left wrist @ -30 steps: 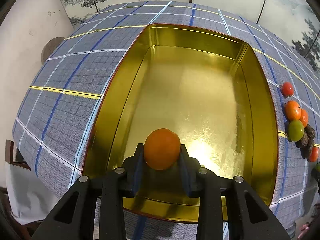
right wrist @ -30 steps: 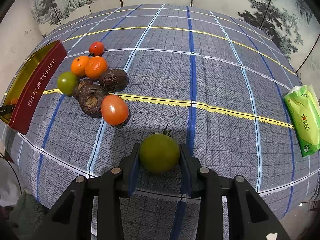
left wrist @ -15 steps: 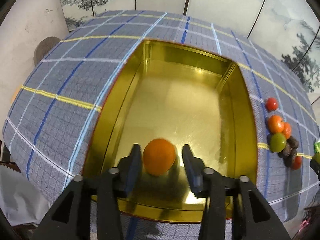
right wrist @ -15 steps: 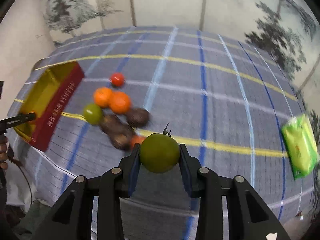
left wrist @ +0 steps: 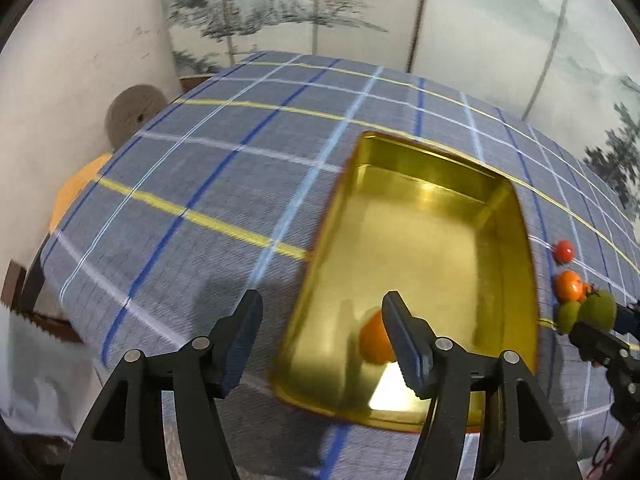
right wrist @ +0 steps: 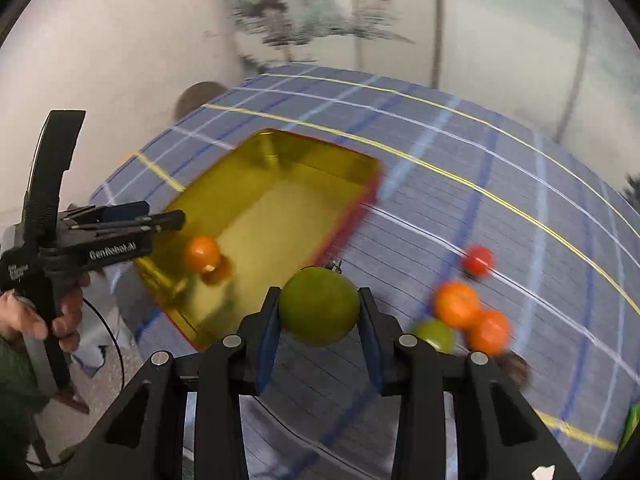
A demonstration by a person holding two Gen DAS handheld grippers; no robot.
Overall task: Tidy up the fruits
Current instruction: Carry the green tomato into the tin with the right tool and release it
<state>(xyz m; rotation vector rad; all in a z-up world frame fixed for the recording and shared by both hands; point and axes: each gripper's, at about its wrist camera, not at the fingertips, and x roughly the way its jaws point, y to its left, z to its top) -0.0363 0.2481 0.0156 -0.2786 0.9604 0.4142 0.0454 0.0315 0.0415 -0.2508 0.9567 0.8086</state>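
My left gripper hangs above the near left corner of the gold tin, its jaws opening with nothing between them. The orange fruit lies loose on the tin floor, partly hidden behind my right-hand finger. My right gripper is shut on a green fruit, held in the air just right of the tin's red wall. From the right wrist I see the left gripper side-on over the tin, with the orange fruit below it.
Loose on the checked cloth right of the tin lie a red tomato, two orange fruits, a green fruit and a dark brown one. A green packet is at the right edge. A hand holds the left gripper.
The left jaws opened and let the orange fruit go into the tin, then drew back up and to the left. The right gripper carried the green fruit leftward to beside the tin.
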